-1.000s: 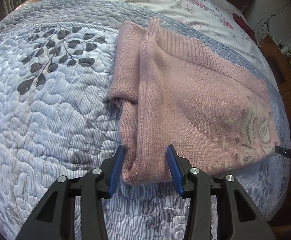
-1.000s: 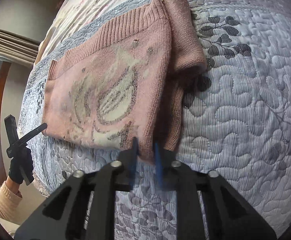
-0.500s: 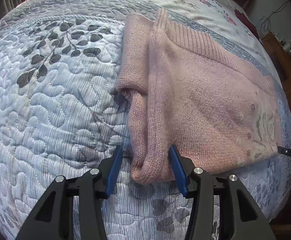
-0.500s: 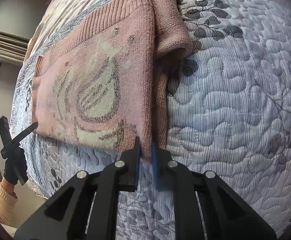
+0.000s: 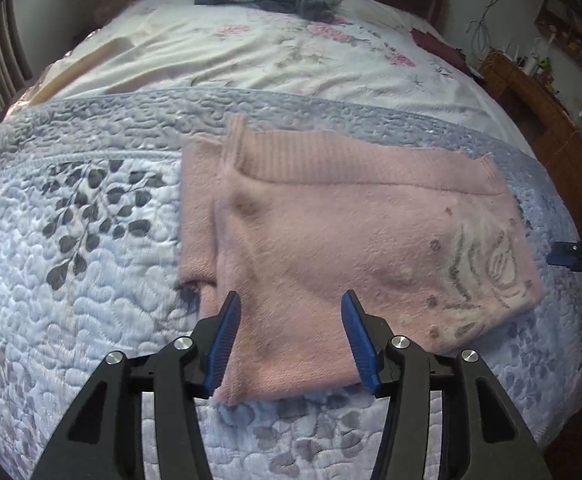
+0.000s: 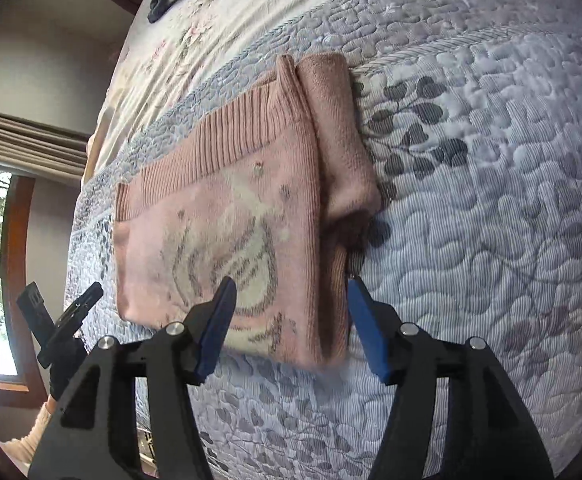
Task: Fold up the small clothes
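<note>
Now the pink sweater (image 5: 331, 240) lies folded flat on the blue-grey quilt (image 5: 71, 280) of the bed, a rough rectangle whose long axis runs left to right across the left wrist view. Its ribbed hem (image 5: 331, 160) lies along the far edge, toward the floral sheet (image 5: 251, 52); the end with the pale knitted motif (image 5: 483, 264) points right, and the folded-in sleeve (image 5: 199, 208) lies along the left end. In the right wrist view the same sweater (image 6: 219, 232) shows the motif near the camera and the sleeve fold (image 6: 343, 152) on the right.

Half a second ago the right gripper (image 6: 291, 320) was pinched on the near corner and the left gripper (image 5: 291, 340) straddled the bunched near-left corner. Both are now spread wide and hold nothing; the cloth lies flat and both cameras look from higher up. The left gripper's blue pads (image 5: 223, 344) frame the near-left corner, the right gripper's pads (image 6: 215, 324) the near edge; whether they touch the knit cannot be told.
</note>
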The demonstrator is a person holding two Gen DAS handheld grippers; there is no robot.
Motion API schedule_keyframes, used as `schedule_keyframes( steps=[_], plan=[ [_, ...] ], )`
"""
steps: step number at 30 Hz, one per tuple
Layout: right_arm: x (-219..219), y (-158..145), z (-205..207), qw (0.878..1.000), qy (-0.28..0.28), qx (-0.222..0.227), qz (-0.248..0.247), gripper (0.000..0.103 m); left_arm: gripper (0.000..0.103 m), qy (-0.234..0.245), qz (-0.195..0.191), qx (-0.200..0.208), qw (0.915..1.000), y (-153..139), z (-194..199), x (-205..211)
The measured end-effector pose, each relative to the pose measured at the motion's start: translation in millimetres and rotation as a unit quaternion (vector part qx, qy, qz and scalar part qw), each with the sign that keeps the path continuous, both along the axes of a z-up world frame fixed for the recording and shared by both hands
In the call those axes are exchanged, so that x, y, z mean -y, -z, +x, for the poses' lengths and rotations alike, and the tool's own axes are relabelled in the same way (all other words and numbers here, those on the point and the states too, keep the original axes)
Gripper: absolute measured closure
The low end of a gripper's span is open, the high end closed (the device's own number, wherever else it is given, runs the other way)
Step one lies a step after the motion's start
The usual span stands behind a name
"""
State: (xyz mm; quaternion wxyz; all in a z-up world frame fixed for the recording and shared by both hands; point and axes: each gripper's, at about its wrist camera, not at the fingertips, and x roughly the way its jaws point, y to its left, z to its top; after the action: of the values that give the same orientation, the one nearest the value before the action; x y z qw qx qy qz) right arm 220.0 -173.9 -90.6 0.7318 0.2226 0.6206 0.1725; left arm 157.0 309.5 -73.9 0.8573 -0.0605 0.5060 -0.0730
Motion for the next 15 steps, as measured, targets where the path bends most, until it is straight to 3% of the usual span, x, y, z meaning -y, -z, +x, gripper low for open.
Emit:
schedule_keyframes(
  steps=[6, 15],
  plan=[
    [10, 35, 35, 0.999, 0.026, -0.042, 0.02, 0.044, 0.049, 0.011, -0.041, -0.011, 0.999, 17, 53, 37],
    [11, 65, 48, 0.995, 0.041, -0.057, 0.068, 0.045, 0.049, -0.01, -0.052, -0.06, 0.9968, 63, 76, 41]
  ],
)
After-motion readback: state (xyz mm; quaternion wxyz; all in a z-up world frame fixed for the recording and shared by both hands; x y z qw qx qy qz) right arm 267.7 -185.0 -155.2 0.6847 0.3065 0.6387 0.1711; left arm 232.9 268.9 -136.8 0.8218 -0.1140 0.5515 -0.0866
